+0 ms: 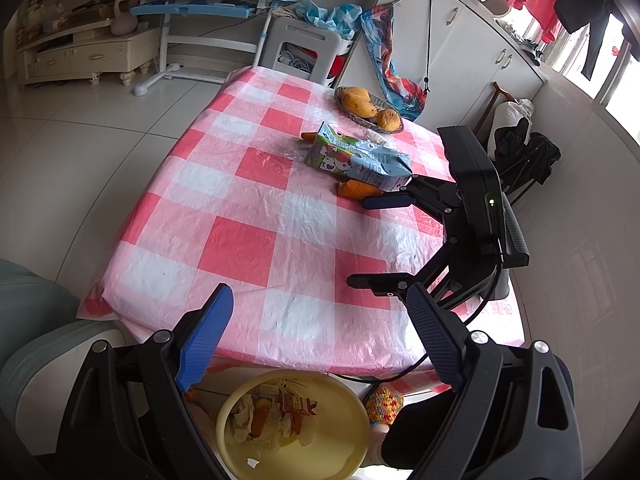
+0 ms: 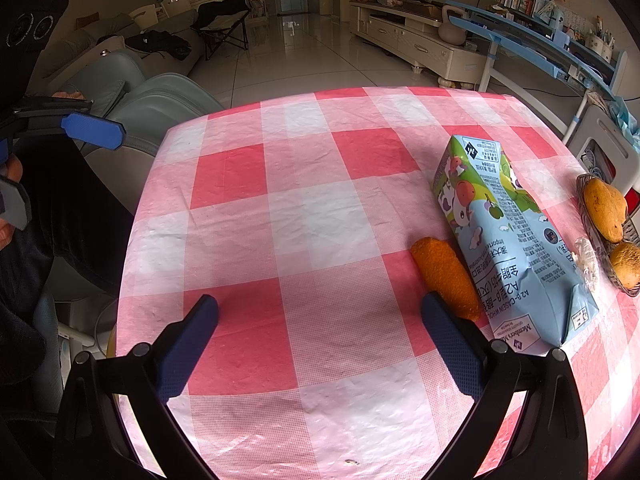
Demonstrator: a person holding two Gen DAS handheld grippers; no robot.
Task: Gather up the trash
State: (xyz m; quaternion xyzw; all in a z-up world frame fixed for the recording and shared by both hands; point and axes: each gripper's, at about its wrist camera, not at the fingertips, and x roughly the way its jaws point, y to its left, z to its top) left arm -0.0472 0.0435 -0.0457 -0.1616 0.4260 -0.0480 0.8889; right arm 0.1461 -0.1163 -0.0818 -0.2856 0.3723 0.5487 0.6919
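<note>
A blue and green milk carton (image 2: 508,240) lies on its side on the pink checked tablecloth (image 2: 304,208); it also shows in the left wrist view (image 1: 360,158). An orange knitted piece (image 2: 446,278) lies against it. My right gripper (image 2: 320,312) is open and empty, its right finger close to the orange piece; it also shows in the left wrist view (image 1: 358,240). My left gripper (image 1: 320,300) is open and empty above the table's near edge, over a yellow bin (image 1: 292,424) holding wrappers and tissue.
A wicker basket (image 1: 370,110) with mangoes stands at the table's far side, with a crumpled clear wrapper (image 2: 587,262) beside it. A grey armchair (image 2: 140,112) stands left of the table. A white stool (image 1: 304,48) and cabinets (image 1: 460,40) are behind.
</note>
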